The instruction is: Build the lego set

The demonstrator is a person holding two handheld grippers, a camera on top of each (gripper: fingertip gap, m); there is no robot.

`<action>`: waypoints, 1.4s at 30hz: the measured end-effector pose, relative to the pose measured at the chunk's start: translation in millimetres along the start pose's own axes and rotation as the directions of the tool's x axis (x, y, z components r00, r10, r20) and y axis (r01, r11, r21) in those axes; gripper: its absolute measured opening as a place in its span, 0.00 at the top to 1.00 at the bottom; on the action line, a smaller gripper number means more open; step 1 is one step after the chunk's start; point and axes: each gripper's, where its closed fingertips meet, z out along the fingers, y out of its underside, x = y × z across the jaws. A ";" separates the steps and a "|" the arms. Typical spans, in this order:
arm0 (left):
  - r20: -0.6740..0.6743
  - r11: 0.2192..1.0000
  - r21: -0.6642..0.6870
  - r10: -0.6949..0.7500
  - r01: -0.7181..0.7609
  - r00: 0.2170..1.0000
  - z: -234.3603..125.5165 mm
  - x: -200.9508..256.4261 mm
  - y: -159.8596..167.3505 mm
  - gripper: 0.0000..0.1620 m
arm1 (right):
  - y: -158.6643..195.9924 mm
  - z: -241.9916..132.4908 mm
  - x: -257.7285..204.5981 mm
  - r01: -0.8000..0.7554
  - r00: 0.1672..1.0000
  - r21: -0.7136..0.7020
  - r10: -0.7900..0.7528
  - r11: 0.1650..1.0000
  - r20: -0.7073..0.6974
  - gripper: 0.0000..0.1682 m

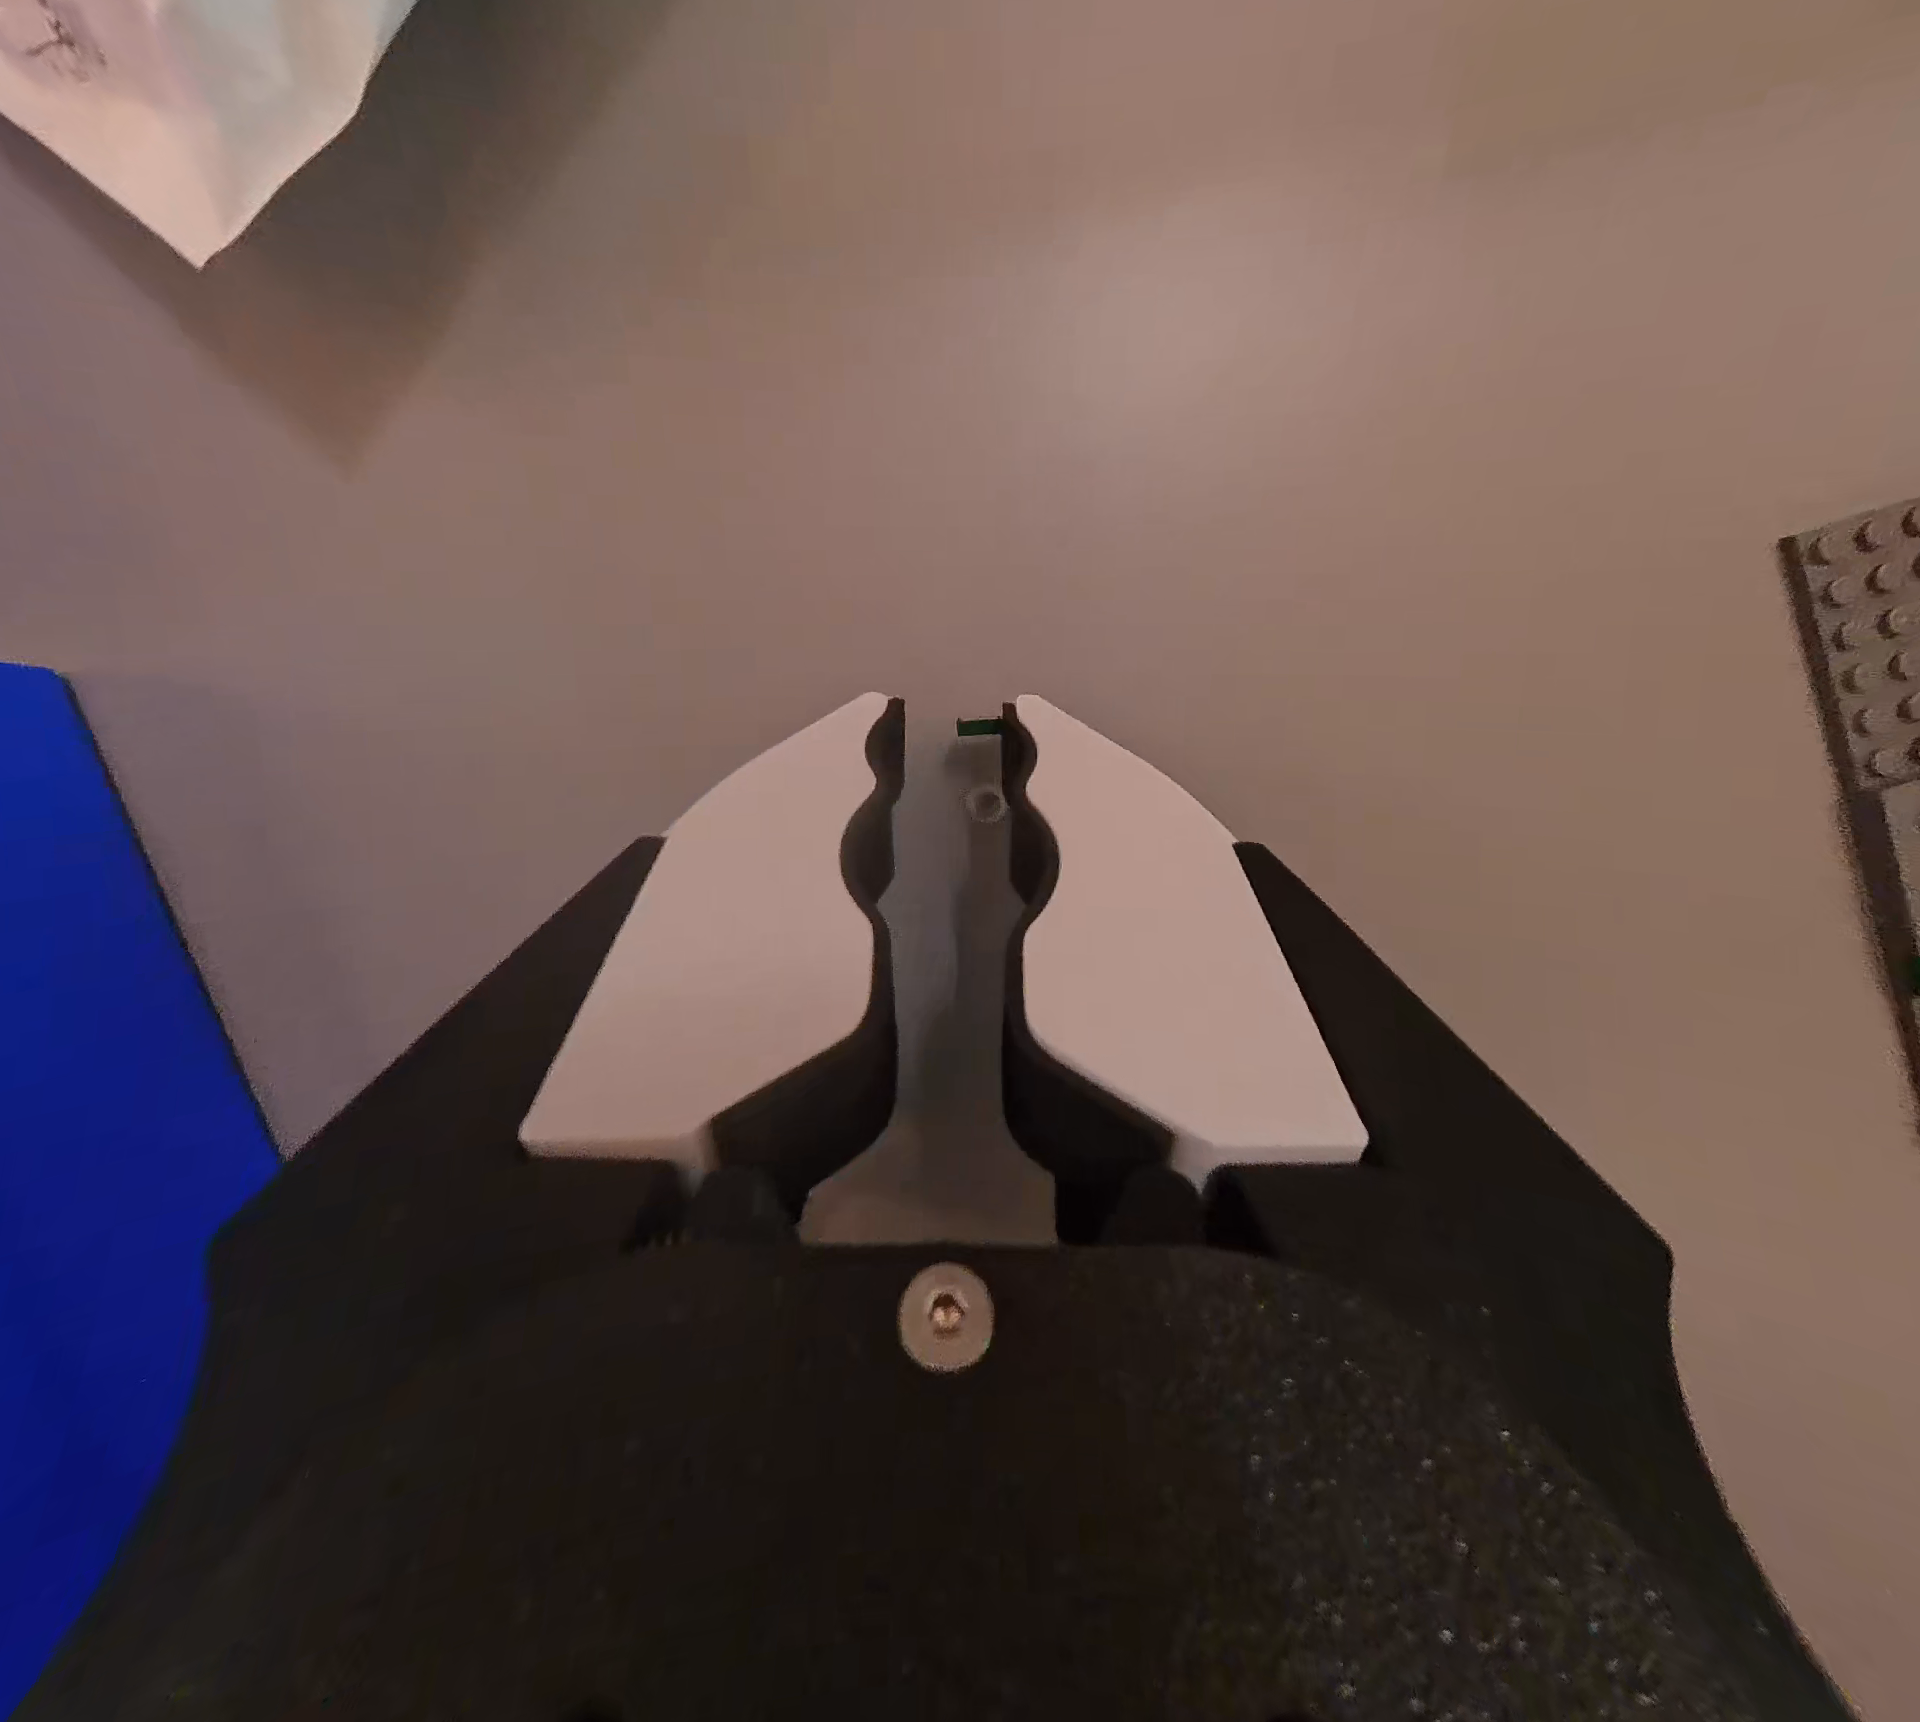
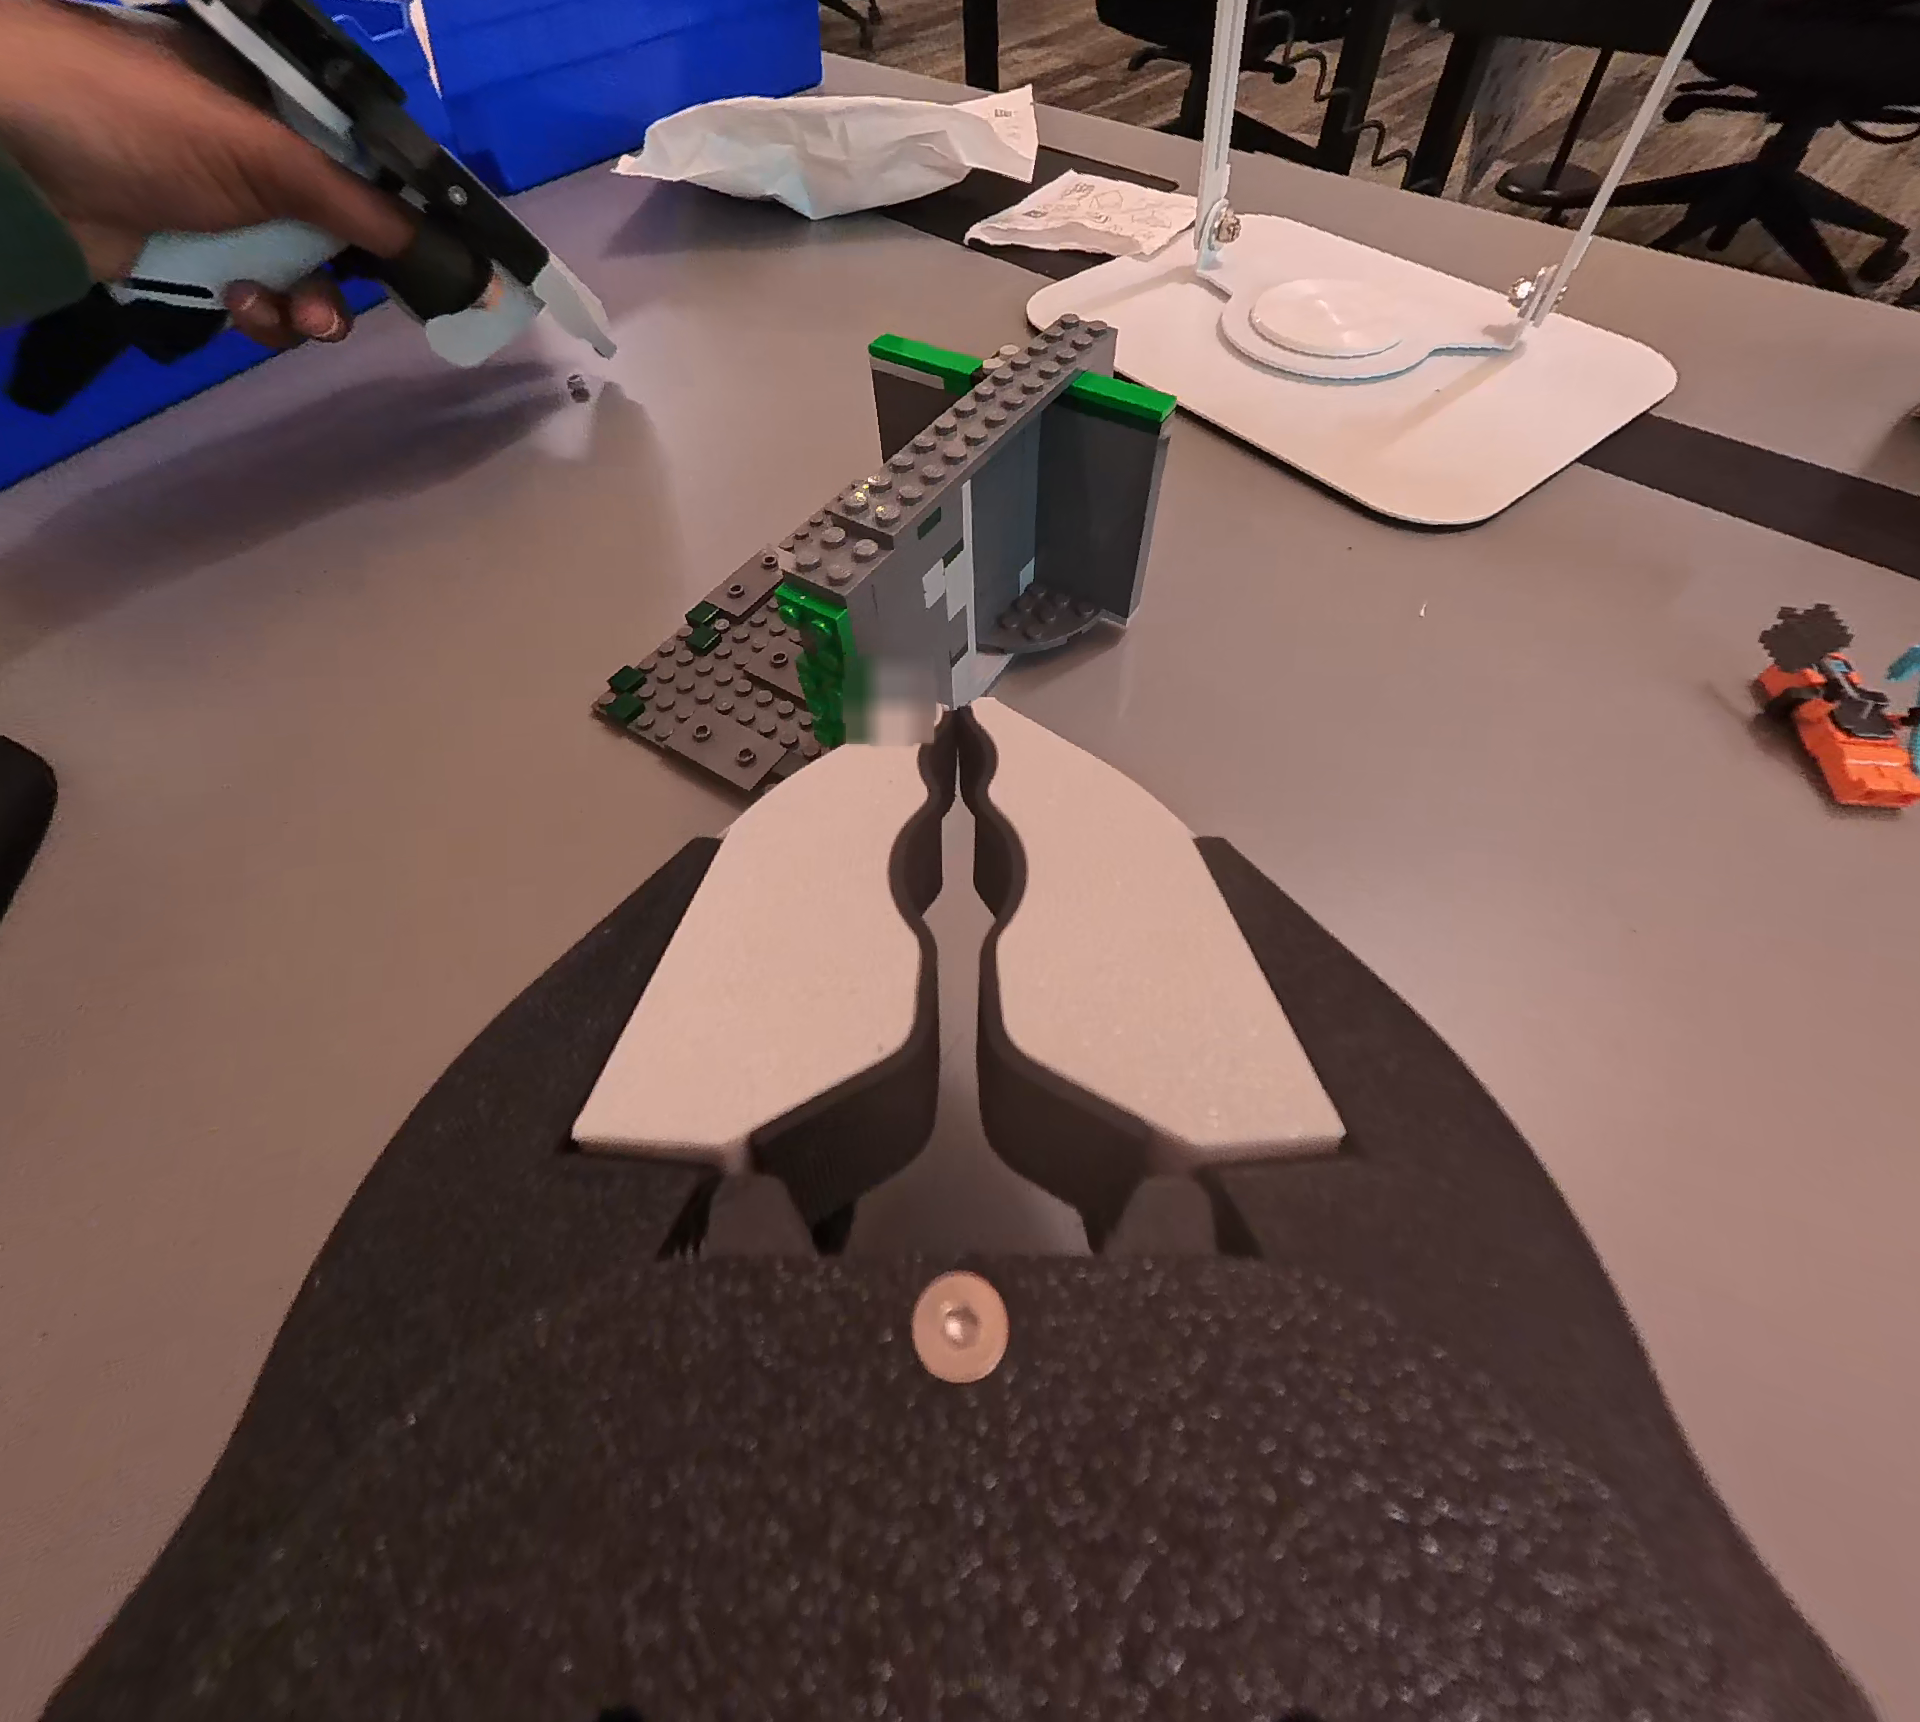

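A grey lego build (image 2: 935, 509) with green trim stands on the grey table: an upright wall on a studded baseplate (image 2: 707, 696). My right gripper (image 2: 957, 722) is shut, its tips at the wall's near bottom corner; I cannot tell if they pinch it. My left gripper (image 1: 953, 711) points down at the table, slightly open. A tiny green piece (image 1: 977, 725) sits against its right fingertip, and a small round grey piece (image 1: 984, 805) lies on the table between the fingers. In the right wrist view, the left gripper (image 2: 601, 342) hovers over a small piece (image 2: 579, 389), left of the build.
Blue bins (image 2: 623, 31) stand at the back left, one edge also showing in the left wrist view (image 1: 94, 1049). A crumpled white bag (image 2: 831, 150), a leaflet (image 2: 1086, 218) and a white stand base (image 2: 1455, 425) lie behind the build. A small orange lego vehicle (image 2: 1839, 737) sits at the right. About 30 cm separates my left fingertips from my right. My right tips are roughly 20 cm from the small orange lego vehicle (image 2: 1839, 737).
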 end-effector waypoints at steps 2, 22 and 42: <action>-0.009 1.000 0.013 0.007 -0.007 1.000 -0.6 3.4 -3.9 0.89 | -0.2 -0.1 -0.3 0.002 1.000 0.000 -0.002 1.000 0.001 1.00; -0.073 0.757 0.645 0.194 -0.102 0.978 -78.5 72.5 -60.8 1.00 | -7.8 -4.7 10.4 -0.007 0.998 0.056 0.011 0.998 -0.057 1.00; -0.188 0.570 0.821 0.293 -0.013 0.937 -130.5 125.2 -79.5 1.00 | -158.8 27.1 204.3 0.719 0.621 -0.051 -0.673 0.694 -0.401 0.89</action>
